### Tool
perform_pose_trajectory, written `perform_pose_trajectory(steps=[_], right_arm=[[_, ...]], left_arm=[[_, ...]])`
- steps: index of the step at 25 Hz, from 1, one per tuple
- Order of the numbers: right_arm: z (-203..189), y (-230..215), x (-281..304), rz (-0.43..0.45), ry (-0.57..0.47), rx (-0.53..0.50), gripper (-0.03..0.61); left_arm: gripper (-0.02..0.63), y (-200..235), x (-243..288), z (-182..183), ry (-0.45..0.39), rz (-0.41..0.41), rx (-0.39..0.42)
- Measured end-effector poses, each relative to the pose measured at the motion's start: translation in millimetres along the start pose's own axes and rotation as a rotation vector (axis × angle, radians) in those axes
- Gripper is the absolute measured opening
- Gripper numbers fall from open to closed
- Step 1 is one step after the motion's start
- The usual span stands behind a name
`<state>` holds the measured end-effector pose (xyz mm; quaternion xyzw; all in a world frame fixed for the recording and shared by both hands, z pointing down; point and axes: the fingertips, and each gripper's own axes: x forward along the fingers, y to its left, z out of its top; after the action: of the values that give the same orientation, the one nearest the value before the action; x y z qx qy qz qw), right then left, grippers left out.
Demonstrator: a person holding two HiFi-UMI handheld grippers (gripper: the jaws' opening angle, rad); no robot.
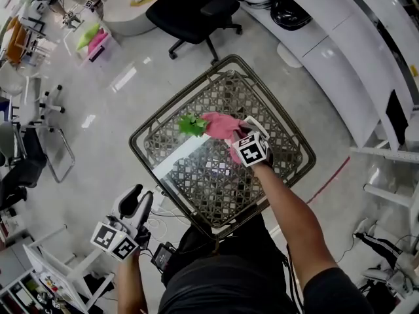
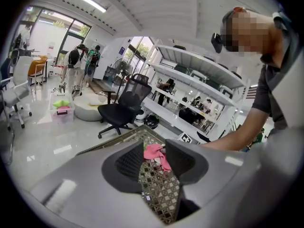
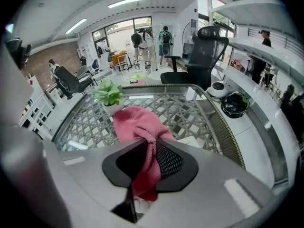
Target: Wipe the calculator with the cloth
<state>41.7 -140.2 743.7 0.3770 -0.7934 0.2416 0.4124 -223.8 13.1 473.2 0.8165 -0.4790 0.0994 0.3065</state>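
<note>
My right gripper (image 1: pixel 238 138) (image 3: pixel 151 148) is shut on a pink cloth (image 1: pixel 221 125) (image 3: pixel 135 122). The cloth hangs from its jaws and trails over the glass top of a wicker table (image 1: pixel 196 201) (image 3: pixel 190 106). A pale flat object (image 3: pixel 191 141) shows just right of the cloth; I cannot tell if it is the calculator. A small green potted plant (image 1: pixel 191 124) (image 3: pixel 109 95) stands just beyond the cloth. My left gripper (image 1: pixel 136 200) (image 2: pixel 154 161) is held off the table's near-left side, open and with nothing in it. It points at the table and the cloth (image 2: pixel 156 153).
A black office chair (image 1: pixel 196 8) (image 2: pixel 121 110) stands beyond the table on the glossy floor. A white curved counter (image 1: pixel 340 51) runs along the right. White racks (image 1: pixel 46 273) stand at the lower left. People (image 2: pixel 76 65) stand far off.
</note>
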Motion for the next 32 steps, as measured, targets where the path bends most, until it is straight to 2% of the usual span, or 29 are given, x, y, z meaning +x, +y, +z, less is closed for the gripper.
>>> perform_pose_trajectory(steps=[7,14,25,32], right_arm=[[15.8,-40.7,-9.1,-0.068,-0.020,-0.004,0.058],[2.9,-60.2,-27.4,-0.113,-0.034,0.027,0.058],[-43.2,-78.0,-61.4,-0.168,-0.034,0.136,0.058],[-82.7,-62.0,-73.7,-0.162,-0.012,0.171,0.058]], left_arm=[[0.186,0.2,8.7,0.9,0.010,-0.008,0.004],[0.186,-4.9,18.9,6.3,0.012,-0.033,0.019],[0.186,-17.3,38.9,16.7,0.032,-0.073,0.047],[0.186,-23.4,42.4,17.3,0.034,-0.086,0.052]])
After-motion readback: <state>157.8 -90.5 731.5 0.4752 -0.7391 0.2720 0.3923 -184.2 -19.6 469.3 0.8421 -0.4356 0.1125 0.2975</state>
